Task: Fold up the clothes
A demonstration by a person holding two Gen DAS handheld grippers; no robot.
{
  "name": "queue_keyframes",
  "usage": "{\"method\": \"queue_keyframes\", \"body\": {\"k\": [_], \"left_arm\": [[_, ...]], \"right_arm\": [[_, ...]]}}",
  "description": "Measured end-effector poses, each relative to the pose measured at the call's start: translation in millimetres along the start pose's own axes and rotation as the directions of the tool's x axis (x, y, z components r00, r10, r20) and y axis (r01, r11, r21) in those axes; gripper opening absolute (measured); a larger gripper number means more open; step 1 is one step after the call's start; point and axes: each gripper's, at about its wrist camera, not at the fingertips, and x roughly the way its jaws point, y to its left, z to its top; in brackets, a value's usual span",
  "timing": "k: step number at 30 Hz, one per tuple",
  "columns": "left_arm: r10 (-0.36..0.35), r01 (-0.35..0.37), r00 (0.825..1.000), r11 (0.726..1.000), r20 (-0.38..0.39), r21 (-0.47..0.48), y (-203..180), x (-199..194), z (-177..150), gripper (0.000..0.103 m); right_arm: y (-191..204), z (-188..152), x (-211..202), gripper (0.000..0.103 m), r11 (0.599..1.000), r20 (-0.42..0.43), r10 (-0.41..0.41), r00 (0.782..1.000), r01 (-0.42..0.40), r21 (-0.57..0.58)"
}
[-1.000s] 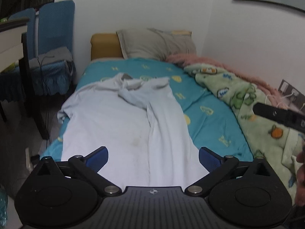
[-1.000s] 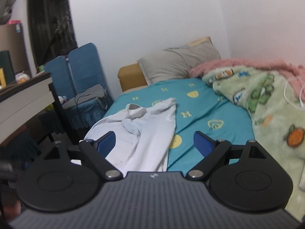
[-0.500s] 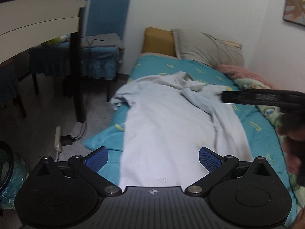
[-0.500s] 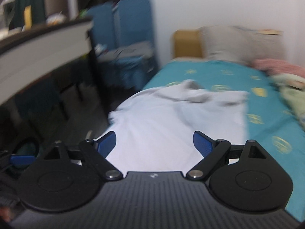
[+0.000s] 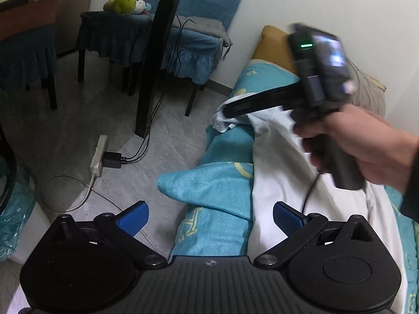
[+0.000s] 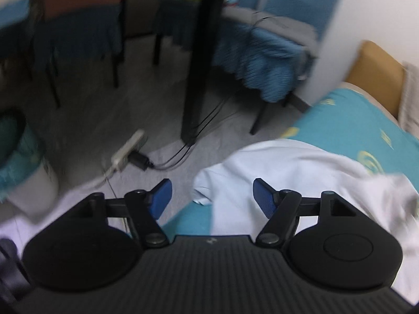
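A white garment [image 5: 282, 162] lies spread on the bed's teal sheet [image 5: 214, 183]. One sleeve [image 5: 222, 124] hangs over the bed's left edge. My left gripper [image 5: 210, 221] is open above the sheet's folded corner, just left of the garment's hem, with nothing between its blue pads. A hand [image 5: 361, 144] holds my right gripper [image 5: 230, 108], whose tips reach the sleeve. In the right wrist view, the right gripper [image 6: 212, 198] has its jaws closing. The sleeve [image 6: 207, 183] lies under the gap and the pads do not press on it. The garment [image 6: 288, 167] stretches to the right.
Left of the bed is grey floor with a white power strip [image 5: 98, 154] and cables. A black table leg [image 5: 154, 60] and chairs with blue covers [image 5: 193, 49] stand behind it. A bin with a teal bag [image 5: 13, 204] is at far left. A yellow cushion [image 5: 275, 44] sits at the bed's head.
Both views have swung left and down from the whole bed to its left edge and the floor. The right gripper crossed over the garment to the sleeve, and its jaws have narrowed.
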Motion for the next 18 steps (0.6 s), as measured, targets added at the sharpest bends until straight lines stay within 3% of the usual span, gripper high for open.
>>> {"method": "queue_keyframes", "body": {"k": [2, 5, 7, 8, 11, 14, 16, 18], "left_arm": [[0.009, -0.009, 1.000, 1.000, -0.006, 0.003, 0, 8, 0, 0.102], [0.017, -0.017, 1.000, 1.000, -0.024, -0.008, -3, 15, -3, 0.102], [0.019, -0.020, 0.999, 1.000, -0.025, -0.009, -4, 16, -4, 0.102], [0.017, -0.017, 1.000, 1.000, -0.025, -0.005, -6, 17, -5, 0.102], [-0.003, 0.003, 1.000, 1.000, -0.019, -0.010, -7, 17, -8, 0.102], [-0.039, 0.039, 0.999, 0.999, -0.004, -0.024, -9, 14, -9, 0.101], [-0.061, 0.062, 0.998, 0.998, 0.029, -0.016, -13, 13, -10, 0.101], [-0.090, 0.090, 0.995, 0.996, 0.052, 0.000, -21, 11, -11, 0.101]], "right_arm": [[11, 0, 19, 0.067, 0.998, -0.029, -0.021, 0.999, 0.019, -0.063], [15, -1, 38, 0.025, 0.993, -0.058, -0.080, 0.995, 0.075, -0.091], [12, -3, 39, 0.018, 0.992, -0.051, -0.098, 0.994, 0.093, -0.080], [10, -4, 37, 0.008, 0.993, -0.040, -0.097, 0.995, 0.094, -0.069], [-6, -2, 19, 0.007, 0.994, 0.035, -0.107, 0.994, 0.106, 0.014], [-36, -3, -27, 0.006, 0.979, 0.155, -0.150, 0.976, 0.125, 0.162], [-61, -10, -60, 0.006, 0.948, 0.222, -0.206, 0.953, 0.137, 0.289], [-90, -27, -92, 0.006, 0.888, 0.255, -0.280, 0.925, 0.149, 0.434]]}}
